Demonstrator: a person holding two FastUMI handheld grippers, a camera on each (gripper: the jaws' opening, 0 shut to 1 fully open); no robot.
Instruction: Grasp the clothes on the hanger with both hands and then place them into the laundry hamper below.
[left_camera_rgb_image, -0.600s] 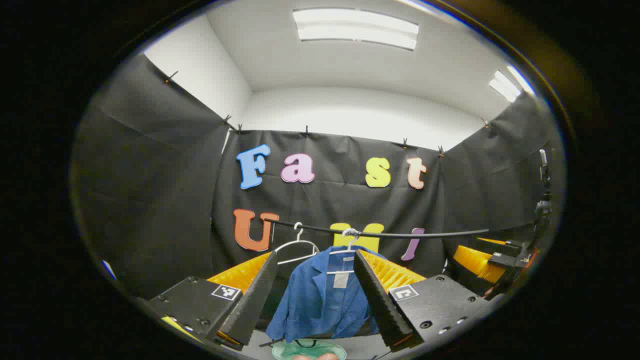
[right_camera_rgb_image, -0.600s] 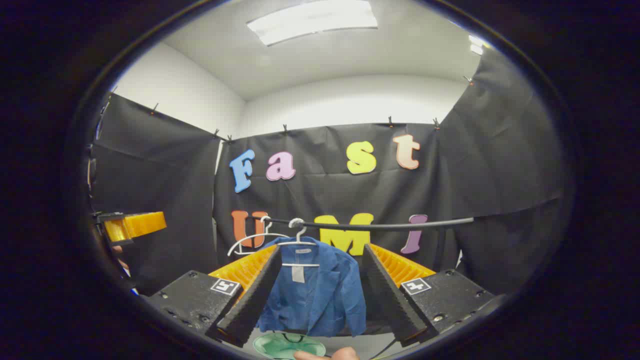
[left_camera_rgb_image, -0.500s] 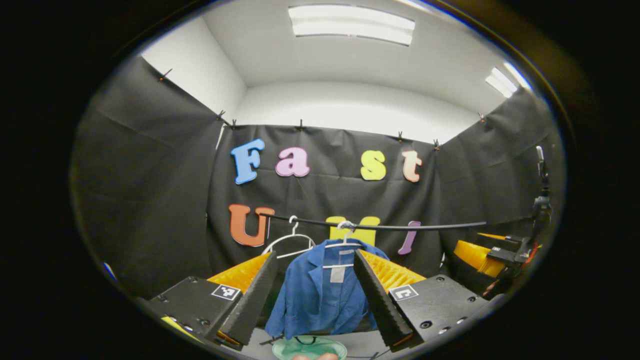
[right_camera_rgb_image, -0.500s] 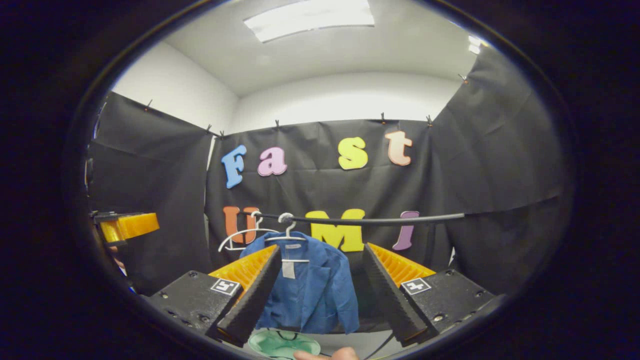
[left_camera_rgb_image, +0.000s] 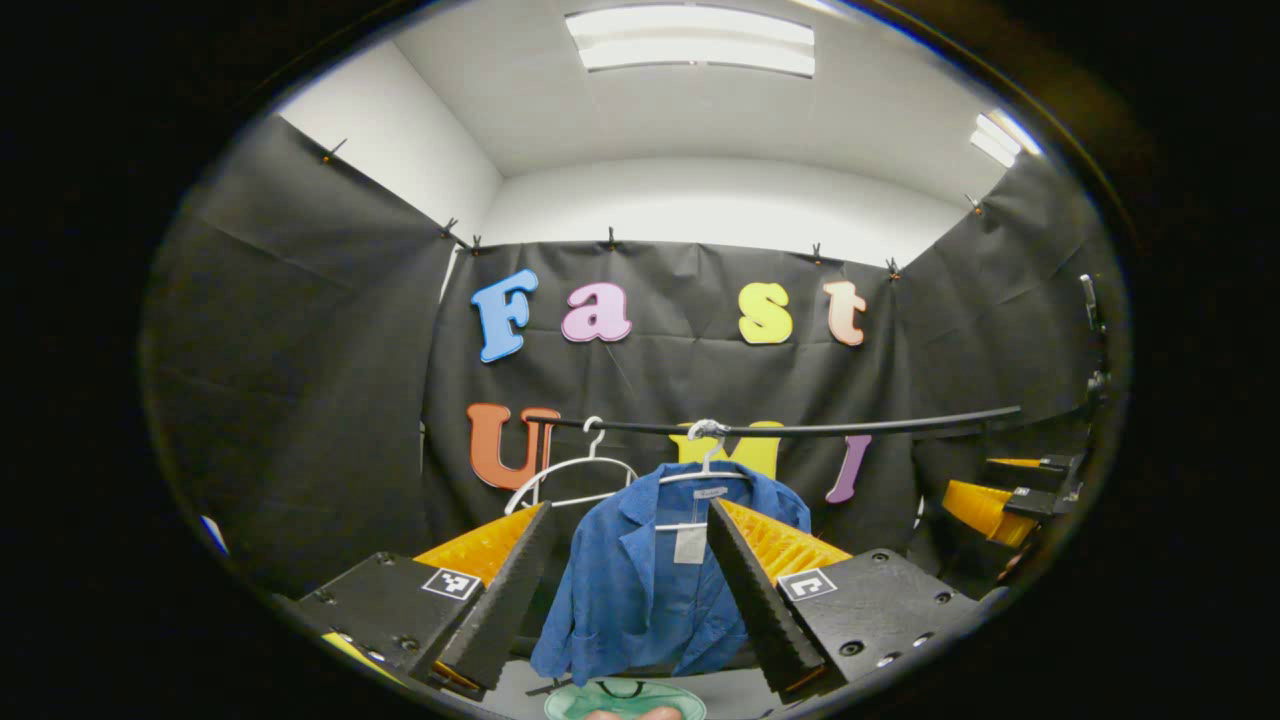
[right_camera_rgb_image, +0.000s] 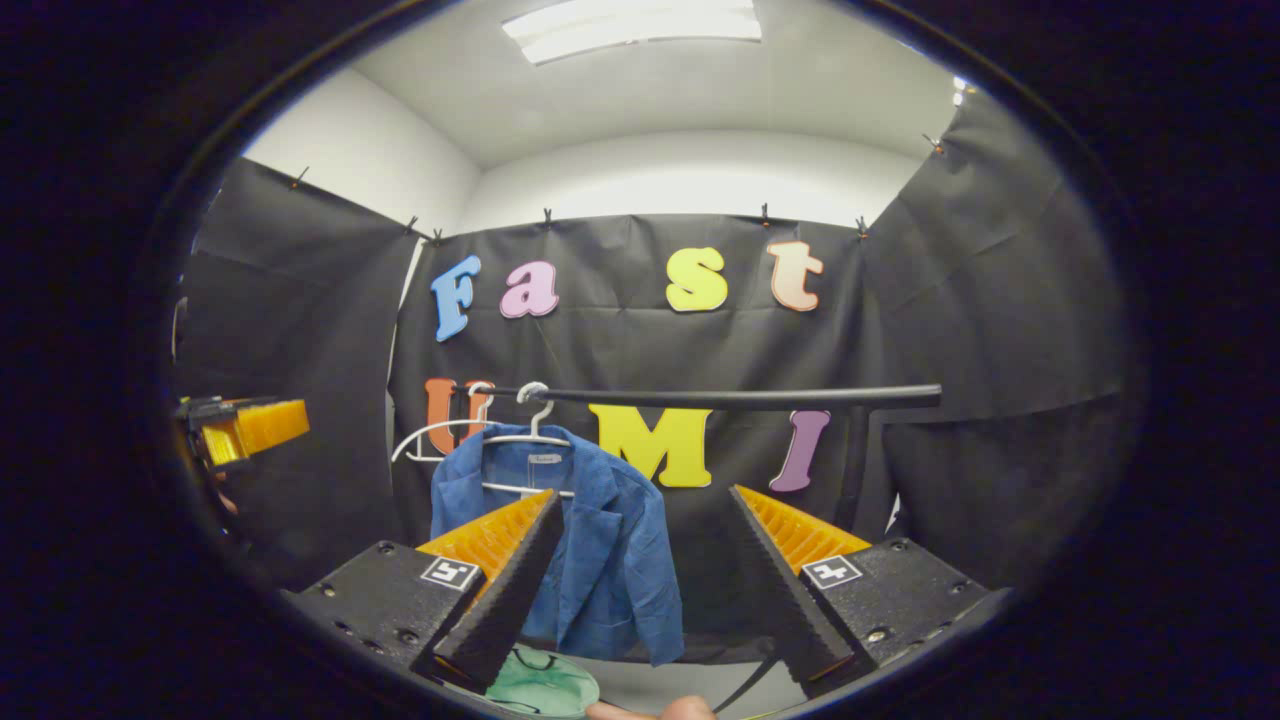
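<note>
Both grippers, left (left_camera_rgb_image: 628, 585) and right (right_camera_rgb_image: 650, 580), spread wide, have drifted right of the jacket (left_camera_rgb_image: 645, 580); approach continues, nothing grasped.

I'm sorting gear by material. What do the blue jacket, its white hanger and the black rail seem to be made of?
The blue jacket looks like matte woven cloth, maybe cotton or denim: it drapes in soft folds. The white hanger seems thin coated wire or plastic, given its slim smooth outline. The black rail looks like a smooth tube, metal or plastic, with a faint sheen.
</note>
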